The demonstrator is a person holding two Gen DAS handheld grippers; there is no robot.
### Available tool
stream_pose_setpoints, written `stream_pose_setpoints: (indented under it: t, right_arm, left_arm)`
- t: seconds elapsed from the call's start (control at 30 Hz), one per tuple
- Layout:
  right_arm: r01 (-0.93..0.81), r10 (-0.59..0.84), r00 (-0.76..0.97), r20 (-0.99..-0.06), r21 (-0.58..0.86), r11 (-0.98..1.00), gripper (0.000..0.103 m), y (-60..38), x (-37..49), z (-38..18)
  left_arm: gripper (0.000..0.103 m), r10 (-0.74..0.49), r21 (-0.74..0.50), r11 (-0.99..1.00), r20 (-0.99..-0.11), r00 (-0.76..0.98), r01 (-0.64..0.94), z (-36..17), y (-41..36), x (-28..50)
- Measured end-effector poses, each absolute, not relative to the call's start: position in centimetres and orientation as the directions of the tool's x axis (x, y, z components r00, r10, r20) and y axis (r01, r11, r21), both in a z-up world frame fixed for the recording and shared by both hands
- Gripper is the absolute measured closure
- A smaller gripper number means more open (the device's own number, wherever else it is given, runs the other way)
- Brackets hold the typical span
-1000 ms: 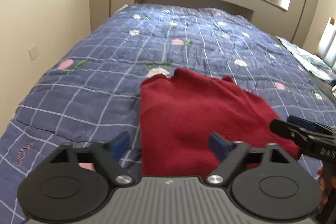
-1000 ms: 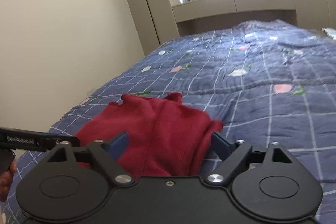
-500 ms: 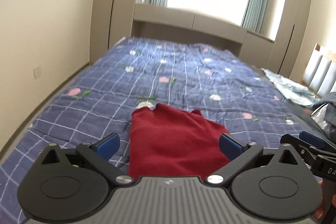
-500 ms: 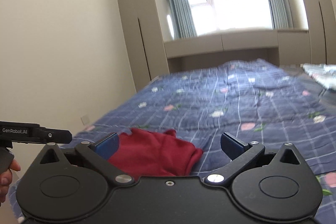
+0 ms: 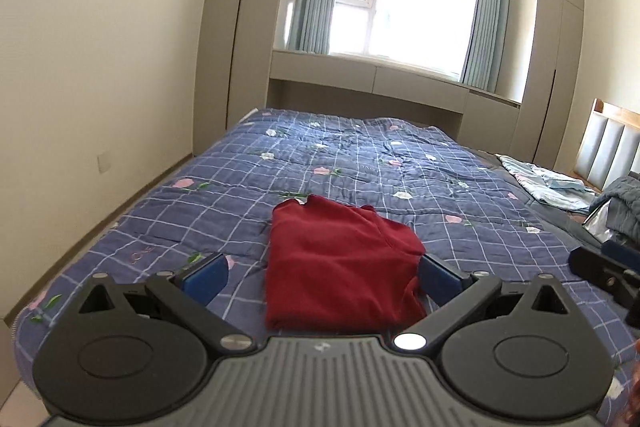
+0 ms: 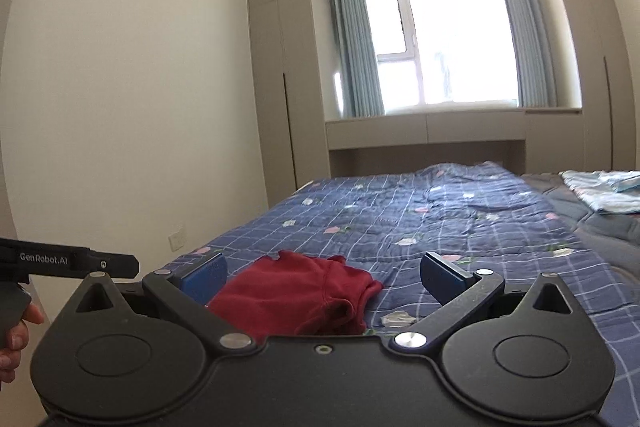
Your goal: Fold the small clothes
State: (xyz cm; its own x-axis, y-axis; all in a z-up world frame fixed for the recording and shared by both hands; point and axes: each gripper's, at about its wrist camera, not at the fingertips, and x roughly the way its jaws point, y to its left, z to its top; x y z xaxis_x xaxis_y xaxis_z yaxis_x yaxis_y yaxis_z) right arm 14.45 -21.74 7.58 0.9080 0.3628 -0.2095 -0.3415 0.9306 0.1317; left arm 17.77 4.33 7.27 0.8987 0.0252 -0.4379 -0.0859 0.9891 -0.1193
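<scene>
A folded dark red garment (image 5: pixel 336 267) lies flat on the blue checked quilt (image 5: pixel 360 163), near the bed's front edge. My left gripper (image 5: pixel 320 277) hangs above and short of it, jaws wide open with nothing between the blue pads. In the right wrist view the same red garment (image 6: pixel 296 291) lies ahead and below, and my right gripper (image 6: pixel 322 275) is open and empty too. The right gripper's tip (image 5: pixel 600 267) shows at the right edge of the left wrist view. The left gripper's body (image 6: pixel 68 261), with a hand on its grip, shows at the left edge of the right wrist view.
The quilt (image 6: pixel 440 219) covers most of the bed. A light blue cloth (image 5: pixel 548 183) and a dark grey pile (image 5: pixel 620 203) lie at the right by a padded headboard (image 5: pixel 608 147). A wall runs along the left; cupboards and a window (image 5: pixel 404 3) stand beyond the bed.
Both grippers have drawn back and up from the red garment, which stays lying on the quilt and now looks smaller. Their jaws opened wider. More of the room and window has come into view.
</scene>
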Motion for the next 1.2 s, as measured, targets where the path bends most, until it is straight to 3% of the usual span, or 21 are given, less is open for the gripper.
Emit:
stream_pose_setpoints:
  t: [0.3,0.5,0.7,1.2]
  right_arm:
    - [-0.242,0.273,0.942,-0.195,0.17,0.955,0.0,-21.8,8.3,5.6]
    - [-0.228,0.244,0.958,-0.148,0.12,0.966,0.0,-21.5,4.6,4.7]
    - [-0.24,0.248,0.959,-0.14,0.07,0.968,0.0,-21.9,1.6,3.5]
    - [-0.279,0.286,0.946,-0.155,0.062,0.958,0.0,-21.6,1.1,2.5]
  left_arm:
    - [0.0,0.053,-0.09,0.991,-0.425,0.903,-0.101,5.4,3.5,11.8]
    - [0.0,0.085,-0.115,0.983,-0.397,0.914,-0.142,4.2,3.4,8.0]
    - [0.0,0.105,-0.156,0.972,-0.39,0.915,-0.178,3.3,3.2,5.0]
    - [0.0,0.11,-0.119,0.977,-0.435,0.893,-0.179,1.7,3.0,3.7]
